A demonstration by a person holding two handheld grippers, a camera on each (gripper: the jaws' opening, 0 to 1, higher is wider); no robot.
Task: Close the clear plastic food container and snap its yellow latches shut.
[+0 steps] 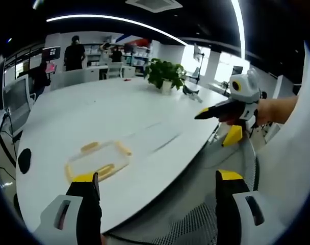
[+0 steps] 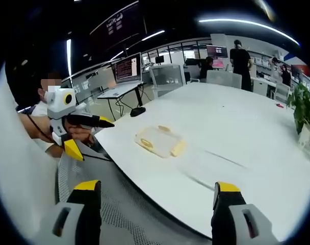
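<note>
Here no writing is legible; the left gripper (image 1: 157, 186) and right gripper (image 2: 157, 193) both gape wide, empty, short of the container (image 1: 98, 160) on the white table (image 1: 94, 112).

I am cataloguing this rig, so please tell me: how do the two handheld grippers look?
The left gripper and the right gripper each have two black jaws with yellow tips on grey bodies. Seen from the side, the right gripper shows a white housing with a yellow ring and a black pointed jaw.
</note>
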